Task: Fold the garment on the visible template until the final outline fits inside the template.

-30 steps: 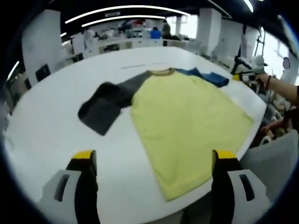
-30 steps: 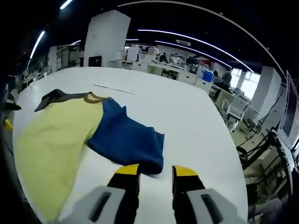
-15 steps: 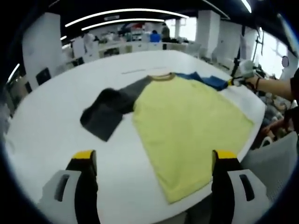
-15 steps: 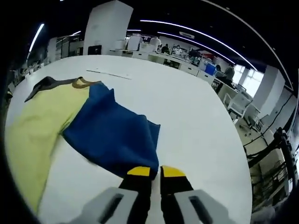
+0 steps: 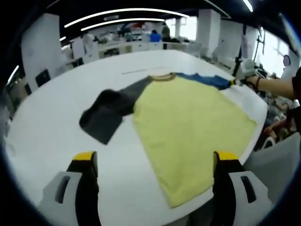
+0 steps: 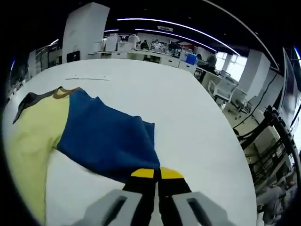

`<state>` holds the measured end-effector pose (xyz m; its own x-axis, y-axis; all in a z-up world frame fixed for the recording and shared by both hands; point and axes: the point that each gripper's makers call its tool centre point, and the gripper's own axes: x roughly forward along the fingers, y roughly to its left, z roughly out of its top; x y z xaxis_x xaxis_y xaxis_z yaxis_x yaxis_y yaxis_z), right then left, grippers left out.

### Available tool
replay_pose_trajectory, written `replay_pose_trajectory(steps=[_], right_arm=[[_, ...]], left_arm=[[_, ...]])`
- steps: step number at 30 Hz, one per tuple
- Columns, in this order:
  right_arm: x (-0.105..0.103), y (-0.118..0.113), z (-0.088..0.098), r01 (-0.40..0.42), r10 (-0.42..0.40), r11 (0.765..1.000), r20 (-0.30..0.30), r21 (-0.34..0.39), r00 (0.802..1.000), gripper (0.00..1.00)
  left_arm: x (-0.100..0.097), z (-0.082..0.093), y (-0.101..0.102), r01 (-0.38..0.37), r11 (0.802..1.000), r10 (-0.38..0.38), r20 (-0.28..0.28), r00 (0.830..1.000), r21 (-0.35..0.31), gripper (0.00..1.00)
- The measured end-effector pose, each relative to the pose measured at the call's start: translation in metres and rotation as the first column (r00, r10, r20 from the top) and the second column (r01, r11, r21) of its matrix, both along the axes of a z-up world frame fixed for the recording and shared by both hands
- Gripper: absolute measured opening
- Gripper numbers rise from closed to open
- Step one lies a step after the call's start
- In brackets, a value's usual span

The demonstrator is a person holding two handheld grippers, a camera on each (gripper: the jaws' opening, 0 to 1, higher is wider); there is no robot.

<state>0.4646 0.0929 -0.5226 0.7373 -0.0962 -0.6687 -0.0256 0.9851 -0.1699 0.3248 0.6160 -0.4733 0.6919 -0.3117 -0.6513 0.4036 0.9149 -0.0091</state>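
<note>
A yellow-bodied garment [image 5: 188, 132] lies spread flat on a white tabletop [image 5: 56, 122], seen whole from the left gripper view: dark grey sleeve [image 5: 106, 110] crumpled out to one side, blue sleeve [image 5: 207, 79] at the far side, near the table edge. The left gripper [image 5: 155, 162] hangs above the near edge with its jaws wide apart, holding nothing. The right gripper view gives the close-up the other lacks: the right gripper [image 6: 156, 173], jaws pressed together on the cuff edge of the blue sleeve [image 6: 108, 141]. In the left gripper view that gripper appears small, at the sleeve's end, in a person's hand [image 5: 251, 77]. A second ago those jaws stood apart just short of the cuff; since then they have closed on it.
</note>
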Motion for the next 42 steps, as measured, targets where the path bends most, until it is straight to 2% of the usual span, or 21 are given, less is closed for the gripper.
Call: replay_pose_trajectory(steps=[5, 9, 14, 17, 20, 21, 22, 23, 30, 36, 42], right_arm=[[-0.003, -0.001, -0.002, 0.037, -0.037, 0.999, -0.004, 0.014, 0.999, 0.00], [-0.002, -0.002, -0.001, 0.078, -0.077, 0.996, -0.005, 0.054, 0.997, 0.00], [-0.002, 0.001, 0.002, 0.084, -0.083, 0.994, -0.012, 0.071, 0.996, 0.00], [-0.002, 0.005, 0.003, 0.058, -0.057, 0.996, -0.023, 0.063, 0.998, 0.00], [-0.008, 0.007, -0.006, -0.020, 0.021, 1.000, -0.089, 0.012, 0.996, 0.00], [-0.011, 0.007, -0.008, -0.051, 0.049, 0.999, -0.108, -0.017, 0.993, 0.03], [-0.012, 0.009, -0.008, -0.068, 0.065, 0.997, -0.109, -0.022, 0.992, 0.10], [-0.012, 0.012, -0.008, -0.085, 0.082, 0.996, -0.105, -0.018, 0.991, 0.15], [-0.013, 0.028, 0.007, -0.151, 0.151, 0.989, -0.055, 0.005, 0.987, 0.30], [-0.016, 0.047, 0.016, -0.192, 0.193, 0.981, -0.045, 0.020, 0.980, 0.35], [-0.016, 0.064, 0.024, -0.231, 0.232, 0.973, -0.030, 0.028, 0.972, 0.36]], left_arm=[[0.000, -0.001, 0.002, 0.000, 1.000, 0.000, -0.003, 1.000, 0.005, 0.98], [-0.001, 0.002, 0.002, 0.003, 1.000, -0.003, 0.006, 1.000, 0.000, 0.99], [-0.002, 0.003, 0.005, -0.007, 1.000, 0.007, 0.008, 1.000, -0.006, 0.99], [-0.002, 0.003, 0.004, -0.007, 1.000, 0.007, 0.007, 1.000, -0.007, 0.99], [-0.003, 0.002, 0.002, -0.003, 1.000, 0.003, 0.006, 1.000, -0.010, 0.99], [-0.002, 0.002, 0.002, -0.003, 1.000, 0.003, 0.006, 1.000, -0.012, 0.99], [-0.002, 0.002, 0.001, -0.003, 1.000, 0.003, 0.005, 1.000, -0.014, 0.99], [-0.003, 0.002, 0.001, -0.003, 1.000, 0.003, 0.004, 1.000, -0.014, 0.99], [-0.003, 0.002, 0.000, 0.003, 1.000, -0.003, 0.001, 1.000, -0.011, 0.98], [-0.005, 0.001, -0.001, 0.008, 1.000, -0.008, -0.005, 1.000, -0.007, 0.97], [-0.006, 0.001, 0.000, 0.002, 1.000, -0.002, -0.007, 1.000, -0.011, 0.96]])
